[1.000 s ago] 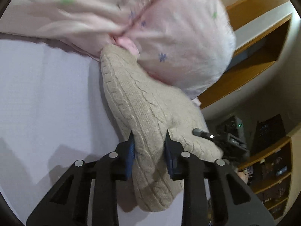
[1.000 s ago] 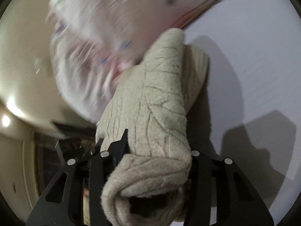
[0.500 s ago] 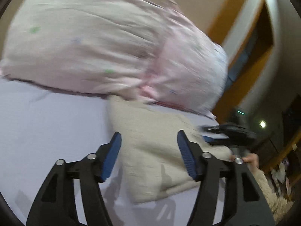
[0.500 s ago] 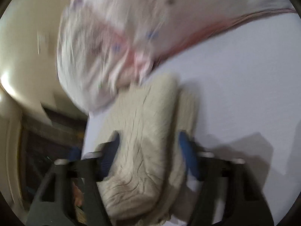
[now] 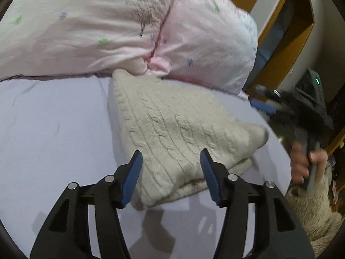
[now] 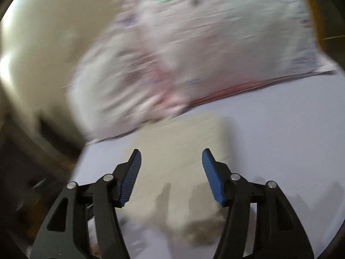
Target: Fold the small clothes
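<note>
A folded beige cable-knit sweater (image 5: 172,129) lies on the lavender bed sheet (image 5: 54,129), its far corner against the pink pillows. My left gripper (image 5: 171,172) is open and empty, just above the sweater's near edge. The right wrist view is blurred: my right gripper (image 6: 171,172) is open and empty over the same sweater (image 6: 179,161). In the left wrist view the right gripper (image 5: 280,105) shows at the right, blurred, held by a hand (image 5: 306,161).
Two pink flowered pillows (image 5: 107,26) lie along the head of the bed. A wooden shelf unit (image 5: 286,32) stands at the right past the bed edge. A fluffy beige sleeve (image 5: 317,220) shows at the lower right.
Both grippers have let go of the sweater and opened. It now lies flat on the sheet. Both grippers have pulled back and tilted up; the right one is still moving.
</note>
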Action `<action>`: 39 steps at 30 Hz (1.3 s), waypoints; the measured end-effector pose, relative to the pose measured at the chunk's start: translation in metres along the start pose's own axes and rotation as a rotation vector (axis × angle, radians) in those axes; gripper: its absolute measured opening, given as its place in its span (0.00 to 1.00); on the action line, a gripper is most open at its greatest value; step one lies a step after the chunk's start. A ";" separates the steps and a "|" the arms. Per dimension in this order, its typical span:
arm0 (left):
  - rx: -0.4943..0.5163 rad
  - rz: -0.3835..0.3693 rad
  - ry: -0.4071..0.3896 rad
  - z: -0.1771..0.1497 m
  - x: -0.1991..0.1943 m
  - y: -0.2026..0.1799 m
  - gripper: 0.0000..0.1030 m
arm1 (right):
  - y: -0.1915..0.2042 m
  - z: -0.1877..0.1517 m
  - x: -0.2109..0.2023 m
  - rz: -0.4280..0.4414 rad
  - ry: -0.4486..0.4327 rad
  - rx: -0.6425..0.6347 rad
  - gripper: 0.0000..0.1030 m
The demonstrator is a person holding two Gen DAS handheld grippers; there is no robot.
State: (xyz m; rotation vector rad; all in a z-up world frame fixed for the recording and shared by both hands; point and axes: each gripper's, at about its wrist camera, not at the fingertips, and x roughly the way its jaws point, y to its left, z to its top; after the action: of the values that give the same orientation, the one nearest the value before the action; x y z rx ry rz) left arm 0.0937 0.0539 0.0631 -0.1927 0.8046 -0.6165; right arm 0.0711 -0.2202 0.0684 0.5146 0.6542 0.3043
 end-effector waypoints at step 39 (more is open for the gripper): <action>-0.006 0.524 0.262 -0.069 0.036 -0.045 0.99 | 0.033 -0.147 0.040 -0.620 0.121 -0.231 0.98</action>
State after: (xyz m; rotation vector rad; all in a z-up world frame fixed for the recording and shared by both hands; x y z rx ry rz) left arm 0.0433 0.0011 0.0112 0.0983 1.0613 -0.1438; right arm 0.0032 -0.1239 -0.0328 0.0565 0.8490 -0.1762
